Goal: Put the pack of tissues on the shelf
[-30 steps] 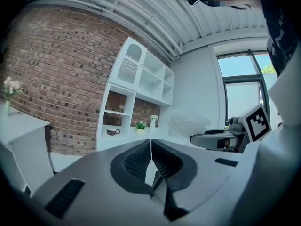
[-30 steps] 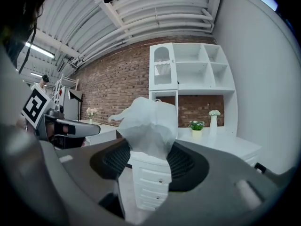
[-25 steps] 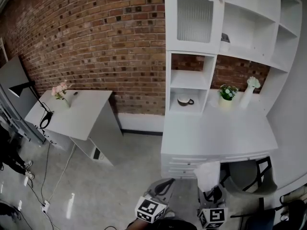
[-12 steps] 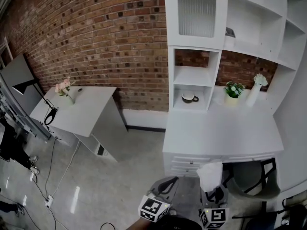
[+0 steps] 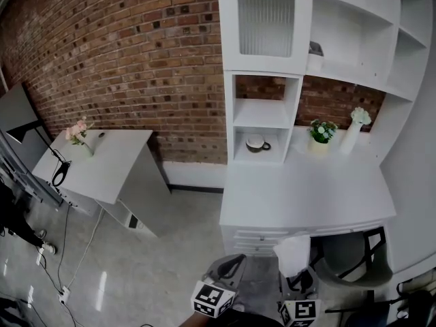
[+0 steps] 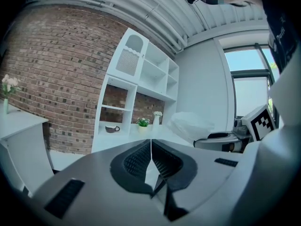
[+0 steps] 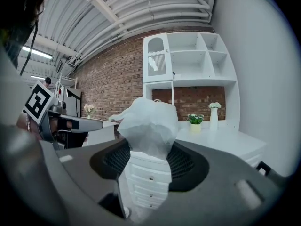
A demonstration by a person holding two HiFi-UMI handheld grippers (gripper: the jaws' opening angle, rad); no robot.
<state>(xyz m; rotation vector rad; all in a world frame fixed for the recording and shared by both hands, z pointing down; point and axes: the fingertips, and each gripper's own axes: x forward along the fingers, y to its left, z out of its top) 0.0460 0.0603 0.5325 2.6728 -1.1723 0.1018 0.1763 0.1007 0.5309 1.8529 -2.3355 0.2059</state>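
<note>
White desk [image 5: 306, 195] bearing potted plant [image 5: 321, 132] and vase [image 5: 352, 137], cup [image 5: 257, 144] in shelf cubby [image 5: 274, 137]

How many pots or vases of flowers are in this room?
3: pink flowers on the grey side table, a green potted plant on the white desk, and a tall white vase beside it. Others may be hidden.

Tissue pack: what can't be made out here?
- pack of tissues: lower edge blends into the white drawers behind, right gripper view; no print legible.
- dark item on upper shelf: too small, head view.
- contents behind ribbed door: hidden, head view.
</note>
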